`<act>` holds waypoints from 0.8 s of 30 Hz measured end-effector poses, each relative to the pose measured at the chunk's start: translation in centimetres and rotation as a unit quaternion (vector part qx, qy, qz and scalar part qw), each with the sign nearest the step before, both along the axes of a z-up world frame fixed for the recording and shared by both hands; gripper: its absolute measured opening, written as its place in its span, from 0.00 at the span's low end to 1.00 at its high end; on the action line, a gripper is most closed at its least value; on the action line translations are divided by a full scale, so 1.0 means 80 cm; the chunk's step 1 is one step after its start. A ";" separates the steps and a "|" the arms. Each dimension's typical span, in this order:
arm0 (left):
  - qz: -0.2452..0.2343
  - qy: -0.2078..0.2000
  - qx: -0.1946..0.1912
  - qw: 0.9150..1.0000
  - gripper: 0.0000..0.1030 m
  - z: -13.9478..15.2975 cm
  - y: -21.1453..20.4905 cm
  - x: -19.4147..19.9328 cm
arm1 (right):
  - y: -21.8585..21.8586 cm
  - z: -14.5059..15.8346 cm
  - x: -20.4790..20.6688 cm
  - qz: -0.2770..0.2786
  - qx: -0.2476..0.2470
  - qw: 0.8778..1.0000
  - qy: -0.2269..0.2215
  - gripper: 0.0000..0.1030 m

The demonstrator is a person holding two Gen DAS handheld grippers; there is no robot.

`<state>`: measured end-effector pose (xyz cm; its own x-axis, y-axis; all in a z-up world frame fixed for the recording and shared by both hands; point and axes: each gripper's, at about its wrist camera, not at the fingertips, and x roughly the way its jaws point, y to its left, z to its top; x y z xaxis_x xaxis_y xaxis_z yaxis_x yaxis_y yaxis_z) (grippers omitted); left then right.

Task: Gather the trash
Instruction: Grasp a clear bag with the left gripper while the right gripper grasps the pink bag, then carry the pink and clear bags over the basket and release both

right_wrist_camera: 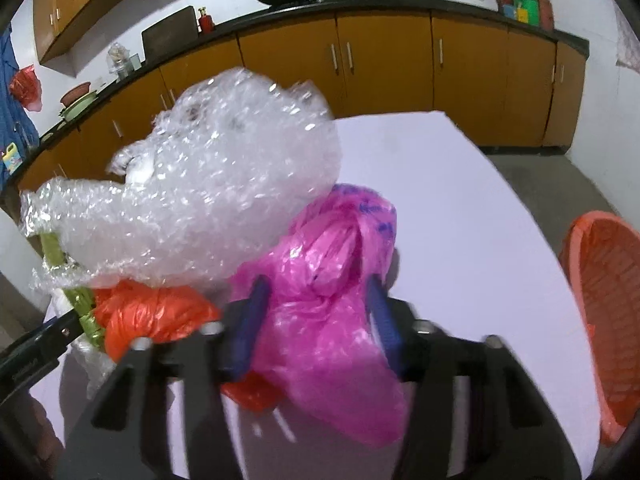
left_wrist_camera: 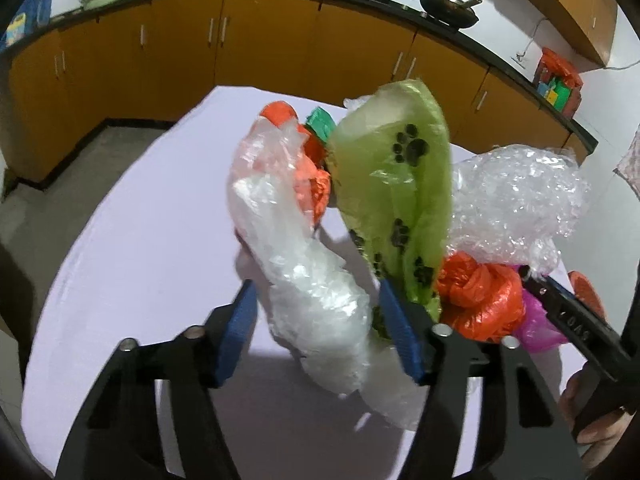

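Where trash lies heaped, two orange bags [left_wrist_camera: 480, 300] show.

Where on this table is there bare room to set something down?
Free: the wide table stretch left of the clear plastic bag, and, in the right wrist view, the strip between the pink bag and the orange basket. Crowded: the middle, where the green paw-print bag, bubble wrap and orange bag bunch together.

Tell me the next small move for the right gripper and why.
Probably carry the pink bag across to the orange basket. The right gripper has its blue pads against both sides of the bag, so it looks gripped, and the basket sits at the table's right edge, apart from the remaining heap.
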<state>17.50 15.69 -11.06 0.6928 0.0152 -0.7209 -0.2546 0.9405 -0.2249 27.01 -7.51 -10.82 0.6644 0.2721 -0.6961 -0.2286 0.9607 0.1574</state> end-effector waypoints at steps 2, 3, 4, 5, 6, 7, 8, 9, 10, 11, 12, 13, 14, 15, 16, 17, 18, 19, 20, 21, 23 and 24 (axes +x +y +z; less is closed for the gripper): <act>-0.004 0.005 0.000 1.000 0.43 -0.003 -0.001 0.003 | -0.002 0.001 -0.001 0.002 -0.001 1.000 -0.004 0.37; -0.005 0.006 0.000 1.000 0.40 -0.004 -0.002 0.003 | -0.002 0.001 -0.001 0.003 -0.002 1.000 -0.005 0.36; -0.005 0.006 -0.001 1.000 0.37 -0.005 -0.001 0.002 | -0.003 0.002 -0.002 0.002 -0.001 1.000 -0.006 0.34; -0.004 0.005 -0.004 1.000 0.36 -0.005 0.001 0.000 | -0.006 0.002 -0.003 -0.001 0.000 1.000 -0.007 0.33; -0.003 0.003 -0.005 1.000 0.34 -0.004 0.002 -0.001 | -0.007 0.002 -0.005 -0.003 0.001 1.000 -0.008 0.33; -0.002 0.002 -0.006 1.000 0.34 -0.003 0.003 -0.003 | -0.010 0.003 -0.006 -0.006 0.002 1.000 -0.009 0.32; 0.000 0.000 -0.005 1.000 0.33 -0.002 0.004 -0.004 | -0.013 0.003 -0.007 -0.009 0.003 1.000 -0.010 0.32; 0.002 -0.002 -0.003 1.000 0.32 -0.001 0.005 -0.006 | -0.017 0.004 -0.008 -0.013 0.006 1.000 -0.010 0.32; 0.002 -0.003 -0.002 1.000 0.32 0.001 0.006 -0.008 | -0.020 0.005 -0.009 -0.016 0.007 1.000 -0.010 0.31; 0.002 -0.005 -0.001 1.000 0.32 0.003 0.008 -0.010 | -0.023 0.006 -0.010 -0.019 0.009 1.000 -0.011 0.31; 0.003 -0.006 0.000 1.000 0.32 0.004 0.008 -0.012 | -0.027 0.008 -0.012 -0.021 0.010 1.000 -0.012 0.31; 0.004 -0.008 0.002 1.000 0.32 0.007 0.009 -0.015 | -0.030 0.009 -0.014 -0.022 0.011 1.000 -0.014 0.31; 0.006 -0.011 0.005 1.000 0.32 0.009 0.011 -0.018 | -0.033 0.010 -0.016 -0.024 0.011 1.000 -0.016 0.31; 0.007 -0.013 0.007 1.000 0.32 0.010 0.012 -0.019 | -0.037 0.012 -0.020 -0.027 0.011 0.999 -0.018 0.31; 0.009 -0.015 0.009 1.000 0.32 0.012 0.014 -0.022 | -0.039 0.014 -0.023 -0.028 0.011 0.999 -0.021 0.31; 0.011 -0.017 0.010 1.000 0.32 0.015 0.013 -0.024 | -0.043 0.016 -0.026 -0.031 0.010 0.999 -0.025 0.31; 0.013 -0.020 0.011 1.000 0.32 0.018 0.014 -0.028 | -0.046 0.017 -0.029 -0.033 0.009 0.999 -0.027 0.31; 0.014 -0.022 0.013 1.000 0.32 0.020 0.015 -0.031 | -0.048 0.019 -0.033 -0.035 0.009 0.999 -0.030 0.31; 0.015 -0.025 0.017 0.999 0.32 0.022 0.016 -0.034 | -0.052 0.022 -0.036 -0.038 0.008 0.999 -0.032 0.31; 0.015 -0.027 0.020 0.999 0.32 0.024 0.016 -0.036 | -0.054 0.023 -0.039 -0.040 0.008 0.999 -0.034 0.31; 0.015 -0.032 0.026 0.999 0.32 0.028 0.017 -0.042 | -0.061 0.027 -0.045 -0.045 0.005 0.998 -0.038 0.31; 0.015 -0.035 0.029 0.999 0.32 0.031 0.018 -0.045 | -0.064 0.027 -0.048 -0.046 0.004 0.998 -0.039 0.31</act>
